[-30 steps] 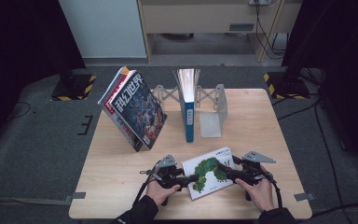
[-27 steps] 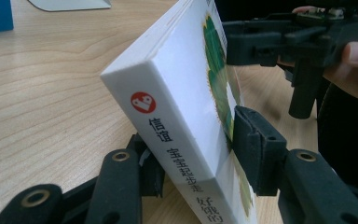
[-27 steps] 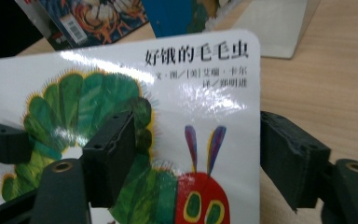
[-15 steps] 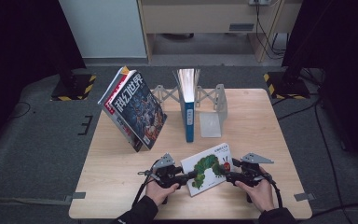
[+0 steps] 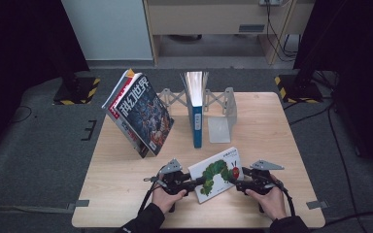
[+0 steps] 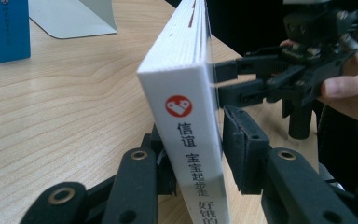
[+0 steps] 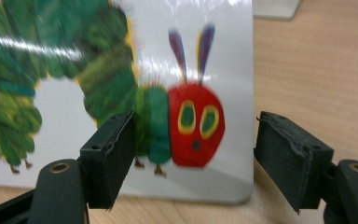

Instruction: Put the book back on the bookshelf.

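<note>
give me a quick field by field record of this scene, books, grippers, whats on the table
work in hand: caterpillar book, tilted up off the wooden table
left gripper: jaws have just been closing, spine of the book between them, gap left at the right pad
right gripper: open, jaws straddle the cover's edge, not clamped
person's hands: left hand, right hand, one on each gripper
behind: blue book upright in the metal book stand
far left: magazine leaning, tilted

A light wooden table (image 5: 126, 194) stands on grey carpet (image 5: 43, 165); dark curtains (image 5: 24, 39) flank a pale wall panel (image 5: 107, 29).
</note>
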{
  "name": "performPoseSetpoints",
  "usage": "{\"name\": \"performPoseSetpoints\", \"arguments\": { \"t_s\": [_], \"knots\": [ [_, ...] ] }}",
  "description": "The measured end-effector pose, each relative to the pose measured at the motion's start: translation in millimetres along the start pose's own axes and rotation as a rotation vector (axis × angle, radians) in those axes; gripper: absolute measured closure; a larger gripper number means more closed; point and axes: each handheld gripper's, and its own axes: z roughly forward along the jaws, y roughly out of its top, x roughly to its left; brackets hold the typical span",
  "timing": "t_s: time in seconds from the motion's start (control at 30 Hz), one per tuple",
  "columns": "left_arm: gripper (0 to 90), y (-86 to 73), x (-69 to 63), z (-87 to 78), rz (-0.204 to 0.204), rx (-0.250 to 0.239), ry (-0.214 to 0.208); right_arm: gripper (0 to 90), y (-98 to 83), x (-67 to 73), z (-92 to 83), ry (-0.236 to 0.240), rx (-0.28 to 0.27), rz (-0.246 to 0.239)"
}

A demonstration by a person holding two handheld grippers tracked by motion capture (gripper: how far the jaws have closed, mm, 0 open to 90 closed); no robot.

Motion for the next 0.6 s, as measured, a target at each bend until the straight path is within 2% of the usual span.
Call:
{"name": "performPoseSetpoints", "arguments": {
  "t_s": [0.07, 0.1, 0.17, 0.23, 0.3, 0.37, 0.4, 0.5, 0.6],
  "knots": [
    [68.3, 2.5, -1.8, -1.2, 0.02, -0.006, 0.003, 30.4, 0.6, 0.5, 0.9, -0.006, -0.007, -0.015],
    [69.3, 2.6, -2.2, -1.3, 0.027, -0.008, 0.003, 30.5, 1.9, 1.7, 1.3, -0.008, -0.006, -0.006],
    [68.4, 0.4, -4.3, -0.7, 0.051, -0.015, 0.025, 30.7, 3.0, 1.1, 2.2, -0.012, -0.011, -0.02],
    [63.5, -3.3, -6.5, 2.8, 0.108, 0.013, 0.045, 32.9, 2.6, 0.9, 2.6, -0.018, -0.012, -0.023],
    [60.9, -9.2, -8.2, 8.7, 0.106, 0.056, 0.024, 33.2, 2.2, 1.5, 3.4, -0.025, -0.008, -0.025],
    [60.6, -14.4, -10.4, 13.9, 0.084, 0.069, -0.008, 33.4, 2.0, 1.6, 3.4, -0.023, -0.007, -0.031],
    [61.7, -14.4, -12.3, 14.8, 0.098, 0.068, -0.004, 33.4, 2.1, 1.6, 3.2, -0.024, -0.009, -0.03],
    [64.9, -11.6, -15.0, 15.2, 0.1, 0.08, -0.013, 33.6, 2.3, 0.5, 1.9, -0.016, -0.004, -0.026],
    [66.9, -10.7, -15.3, 14.9, 0.074, 0.084, -0.017, 34.0, 2.2, 0.1, 1.5, -0.014, -0.008, -0.024]
  ]
}}
